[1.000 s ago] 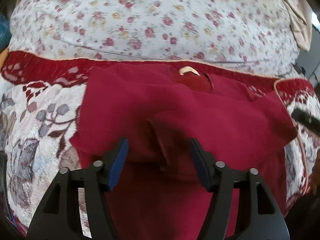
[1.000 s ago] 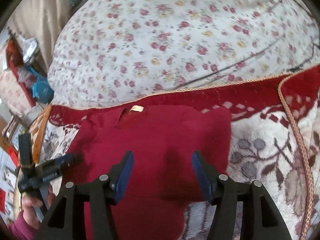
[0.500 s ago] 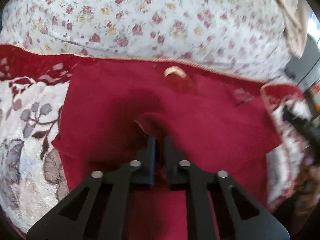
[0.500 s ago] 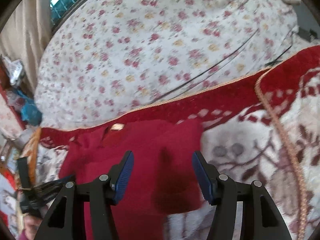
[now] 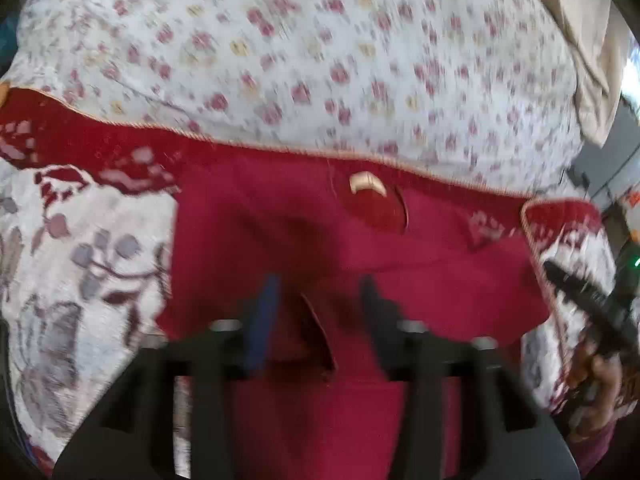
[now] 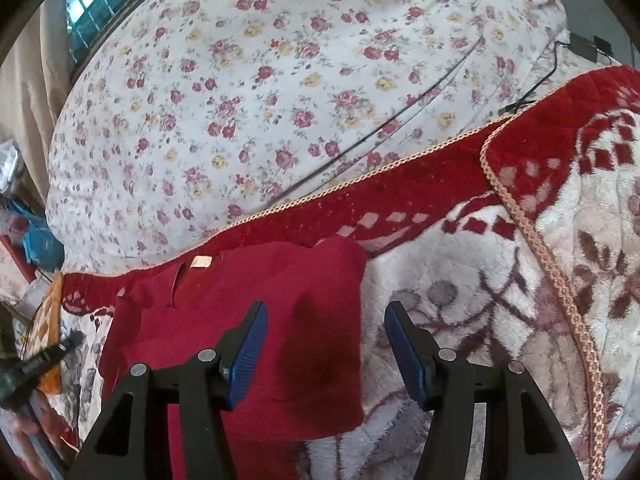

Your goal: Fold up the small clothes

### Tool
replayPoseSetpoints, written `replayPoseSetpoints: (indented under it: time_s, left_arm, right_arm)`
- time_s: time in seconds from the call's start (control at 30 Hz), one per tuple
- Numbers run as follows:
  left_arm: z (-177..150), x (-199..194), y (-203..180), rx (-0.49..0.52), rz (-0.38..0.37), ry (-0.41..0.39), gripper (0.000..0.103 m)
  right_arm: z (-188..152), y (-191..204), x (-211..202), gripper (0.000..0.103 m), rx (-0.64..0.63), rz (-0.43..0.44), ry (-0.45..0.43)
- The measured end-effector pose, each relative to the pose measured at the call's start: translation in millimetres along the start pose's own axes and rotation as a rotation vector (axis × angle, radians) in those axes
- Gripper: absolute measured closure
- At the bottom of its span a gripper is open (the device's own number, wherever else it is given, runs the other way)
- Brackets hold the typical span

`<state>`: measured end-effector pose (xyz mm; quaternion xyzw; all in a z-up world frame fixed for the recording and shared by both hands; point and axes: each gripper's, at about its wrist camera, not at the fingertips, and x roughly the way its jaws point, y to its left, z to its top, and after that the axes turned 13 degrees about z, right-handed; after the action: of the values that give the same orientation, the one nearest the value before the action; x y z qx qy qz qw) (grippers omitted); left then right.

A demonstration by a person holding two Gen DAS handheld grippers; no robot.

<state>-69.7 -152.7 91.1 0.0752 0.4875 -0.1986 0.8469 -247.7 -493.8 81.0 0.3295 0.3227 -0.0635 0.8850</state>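
A dark red knit garment (image 5: 420,280) lies flat on a plush blanket, its neck label (image 5: 366,184) at the far side. In the blurred left wrist view my left gripper (image 5: 320,312) hovers over the garment's near middle with its jaws opening. A raised fold edge (image 5: 320,340) stands between the pads, and they do not press on it. My right gripper (image 6: 326,354) is open above the garment's (image 6: 240,300) right edge with nothing gripped. Its label (image 6: 201,261) shows at the upper left. Each gripper appears at the rim of the other's view.
The red and white flowered blanket (image 6: 480,280) has a braided cord edge (image 6: 560,280). Behind it lies a rose-print sheet (image 6: 280,80) with a thin dark cable (image 6: 400,120) across it. A hand (image 5: 600,376) holds the right gripper at the left view's right rim.
Half a second ago the left gripper was shut on a pinch of the red garment; now its jaws stand apart and the fold lies loose. The right view has swung toward the garment's right edge.
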Motion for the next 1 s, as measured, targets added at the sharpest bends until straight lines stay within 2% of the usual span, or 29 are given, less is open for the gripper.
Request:
replayPoseSetpoints:
  time_s: [0.07, 0.17, 0.2, 0.27, 0.3, 0.33, 0.37, 0.4, 0.47, 0.57, 0.67, 0.73, 0.83, 0.87, 1.0]
  left_arm:
    - [-3.0, 11.7, -12.3, 0.032, 0.011, 0.014, 0.05]
    - [-5.6, 31.8, -28.3, 0.102, 0.141, 0.052, 0.05]
    - [-6.6, 36.5, -29.2, 0.107, 0.158, 0.066, 0.05]
    - [-11.4, 43.9, -30.6, 0.109, 0.153, 0.089, 0.05]
    - [-13.4, 42.1, -31.9, 0.117, 0.148, 0.074, 0.05]
    - [-13.9, 39.4, -32.5, 0.123, 0.14, 0.066, 0.063]
    - [-12.8, 36.1, -32.2, 0.12, 0.118, 0.064, 0.092]
    - [-9.6, 32.4, -31.0, 0.11, 0.102, 0.062, 0.098]
    - [3.0, 20.0, -26.2, 0.074, 0.038, 0.037, 0.098]
    - [29.1, -3.9, -11.1, -0.001, 0.0, -0.033, 0.098]
    - [47.2, -15.1, 17.8, -0.083, 0.056, -0.077, 0.098]
    - [46.8, -7.8, 32.3, -0.106, 0.067, -0.047, 0.098]
    - [34.1, 12.5, 37.0, -0.096, 0.083, 0.009, 0.098]
    - [29.3, 19.8, 35.1, -0.09, 0.083, 0.027, 0.098]
    - [22.9, 34.2, 29.7, -0.08, 0.038, 0.075, 0.098]
  right_arm:
    - [-1.8, 0.7, 1.3, 0.044, -0.001, 0.0, 0.008]
    - [-2.3, -1.0, 1.0, 0.044, 0.006, 0.0, 0.01]
    - [-1.7, -1.8, 0.9, 0.044, 0.012, 0.002, 0.009]
    - [-1.5, -3.0, 1.6, 0.044, 0.024, 0.01, 0.012]
    - [-1.8, -2.8, 2.2, 0.044, 0.026, 0.014, 0.016]
    - [-2.1, -2.4, 2.7, 0.044, 0.024, 0.015, 0.019]
    - [-2.4, -1.3, 3.0, 0.044, 0.017, 0.012, 0.021]
    - [-2.3, -0.5, 3.0, 0.044, 0.015, 0.01, 0.02]
    - [-2.2, 0.9, 2.7, 0.044, 0.01, 0.008, 0.016]
    - [-2.5, 1.3, 2.3, 0.043, 0.008, -0.001, 0.013]
    - [-1.5, -1.8, 1.7, 0.043, 0.014, -0.013, 0.011]
    - [-0.8, -4.4, 2.7, 0.043, 0.023, -0.021, 0.015]
    - [-0.8, -6.8, 10.0, 0.033, 0.042, -0.022, 0.032]
    - [-0.8, -6.6, 16.1, 0.033, 0.051, -0.015, 0.043]
    - [-1.9, -0.8, 42.9, 0.033, 0.032, -0.016, 0.091]
